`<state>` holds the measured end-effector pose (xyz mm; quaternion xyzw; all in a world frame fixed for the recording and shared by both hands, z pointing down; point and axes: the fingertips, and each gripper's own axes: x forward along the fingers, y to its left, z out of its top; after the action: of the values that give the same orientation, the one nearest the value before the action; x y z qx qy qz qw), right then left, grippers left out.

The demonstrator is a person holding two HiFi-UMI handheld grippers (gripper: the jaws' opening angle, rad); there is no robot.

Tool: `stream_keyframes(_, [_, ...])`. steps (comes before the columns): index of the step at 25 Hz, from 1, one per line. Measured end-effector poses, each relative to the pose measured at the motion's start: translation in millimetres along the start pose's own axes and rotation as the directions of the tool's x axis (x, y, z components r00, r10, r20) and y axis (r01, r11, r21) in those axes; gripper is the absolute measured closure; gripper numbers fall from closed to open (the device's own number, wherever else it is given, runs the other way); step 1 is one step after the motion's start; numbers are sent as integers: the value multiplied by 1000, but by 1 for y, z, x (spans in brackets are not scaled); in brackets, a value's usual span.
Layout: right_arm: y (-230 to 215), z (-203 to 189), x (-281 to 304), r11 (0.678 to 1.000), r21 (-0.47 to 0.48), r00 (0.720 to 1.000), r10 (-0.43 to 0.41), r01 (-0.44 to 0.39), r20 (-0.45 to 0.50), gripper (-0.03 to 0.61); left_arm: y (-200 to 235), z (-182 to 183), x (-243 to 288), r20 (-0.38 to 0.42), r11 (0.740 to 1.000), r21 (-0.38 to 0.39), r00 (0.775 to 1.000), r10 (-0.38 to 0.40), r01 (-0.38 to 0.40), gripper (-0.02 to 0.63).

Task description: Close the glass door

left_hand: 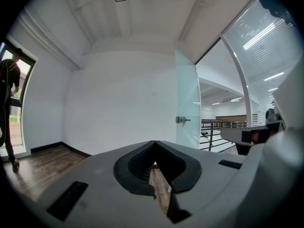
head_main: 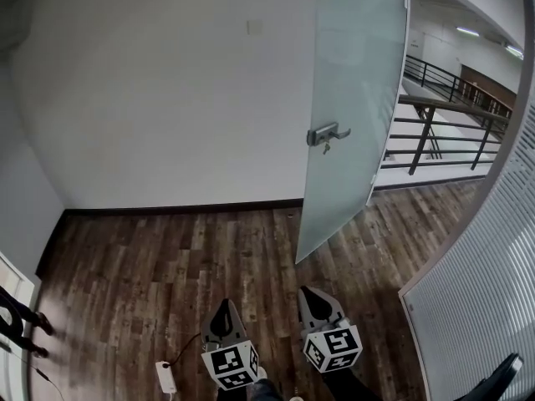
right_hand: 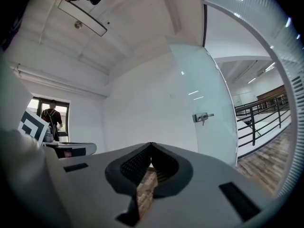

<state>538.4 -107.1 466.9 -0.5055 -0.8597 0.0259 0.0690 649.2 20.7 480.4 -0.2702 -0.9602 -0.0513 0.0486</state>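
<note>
Your left tool (head_main: 224, 306) and right tool (head_main: 312, 294) are pinched together, empty; ahead and right, the glass door (head_main: 355, 98) looks heavy, rigid, slick, so push beside its lever handle (head_main: 327, 134)

We hold the left gripper (head_main: 224, 307) and right gripper (head_main: 312, 296) side by side, near each other. The wall (head_main: 167, 90) stands ahead at twelve o'clock. The glass door (head_main: 351, 115) stands ajar at one o'clock, its handle (head_main: 326, 134) facing us. Behind it, at two o'clock, runs a railing (head_main: 443, 132). A power strip (head_main: 165, 376) lies on the floor (head_main: 150, 257) at nine o'clock of the left gripper. A person (left_hand: 8, 113) stands far off at nine o'clock.
</note>
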Motion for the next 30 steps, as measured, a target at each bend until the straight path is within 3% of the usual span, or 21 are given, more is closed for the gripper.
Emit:
stream_keyframes(11, [17, 13, 121, 1000, 0, 1000, -15, 15, 16, 588, 60, 26, 98, 19, 999, 22, 999, -45, 45, 614])
stream_keyframes(21, [25, -5, 163, 999, -24, 999, -33, 32, -35, 588, 74, 7, 142, -19, 995, -2, 995, -95, 95, 614])
stream_keyframes(30, [-3, -4, 233, 1000, -20, 999, -2, 1, -48, 588, 88, 7, 206, -41, 999, 2, 998, -45, 45, 614])
